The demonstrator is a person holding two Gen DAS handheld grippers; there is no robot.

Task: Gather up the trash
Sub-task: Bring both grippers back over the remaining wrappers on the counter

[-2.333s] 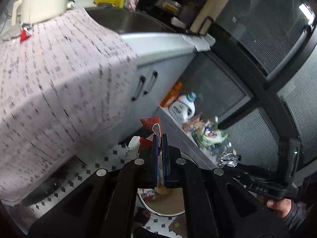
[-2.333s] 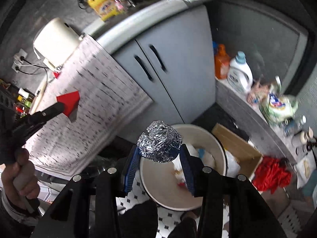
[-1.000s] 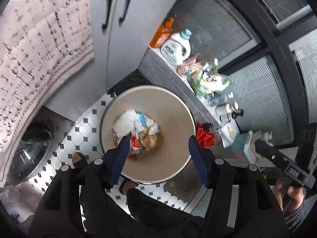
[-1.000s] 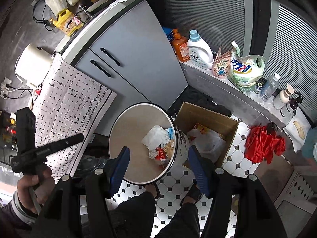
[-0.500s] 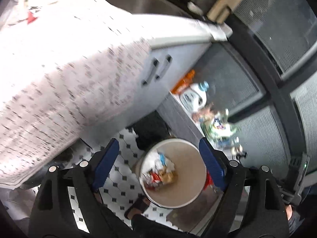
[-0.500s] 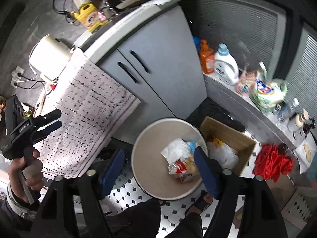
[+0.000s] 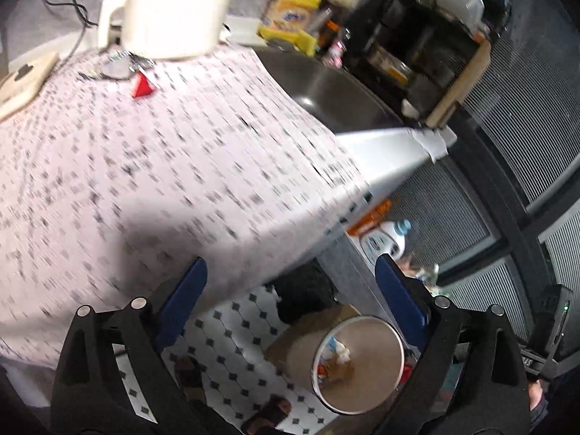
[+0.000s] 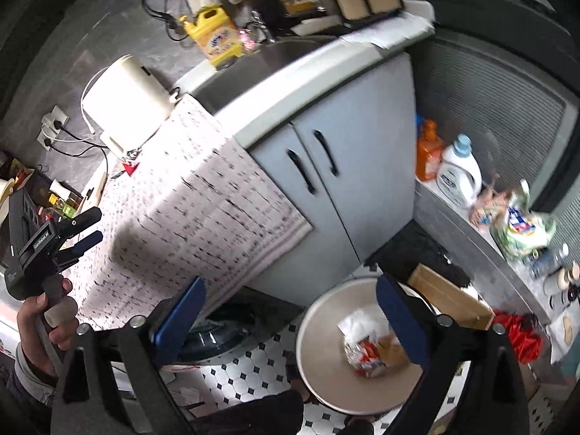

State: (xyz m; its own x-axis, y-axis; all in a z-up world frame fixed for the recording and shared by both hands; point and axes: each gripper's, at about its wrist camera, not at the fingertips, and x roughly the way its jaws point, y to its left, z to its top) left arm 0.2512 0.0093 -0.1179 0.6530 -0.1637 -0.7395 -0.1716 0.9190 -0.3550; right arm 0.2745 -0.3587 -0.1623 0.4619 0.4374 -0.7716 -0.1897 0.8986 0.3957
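My left gripper (image 7: 290, 290) is above the edge of a patterned white cloth (image 7: 163, 181). Its jaws are opening and nothing is between the blue pads (image 7: 181, 301). A small red scrap (image 7: 143, 87) lies on the cloth near a white appliance (image 7: 174, 7). Lower right on the floor stands a round bin (image 7: 395, 362) with wrappers and paper (image 7: 335, 359) inside. My right gripper (image 8: 291, 311) hangs above the bin (image 8: 308, 344), jaws opening and empty. The trash (image 8: 362, 348) lies in the bin. In that view a hand holds my left gripper (image 8: 96, 224) over the cloth, below the red scrap (image 8: 130, 167).
A sink (image 7: 326, 87) and a yellow jug (image 7: 290, 3) sit beyond the cloth. Grey cabinet doors (image 8: 344, 188) face the bin. Detergent bottles (image 8: 456, 174) line a ledge on the right. A cardboard box (image 8: 449, 297) and a red cloth (image 8: 514, 333) lie on the tiled floor.
Both grippers let go of their trash over the bin, a red wrapper left and a foil ball right. Since then they have risen and swung back toward the counter, jaws widening.
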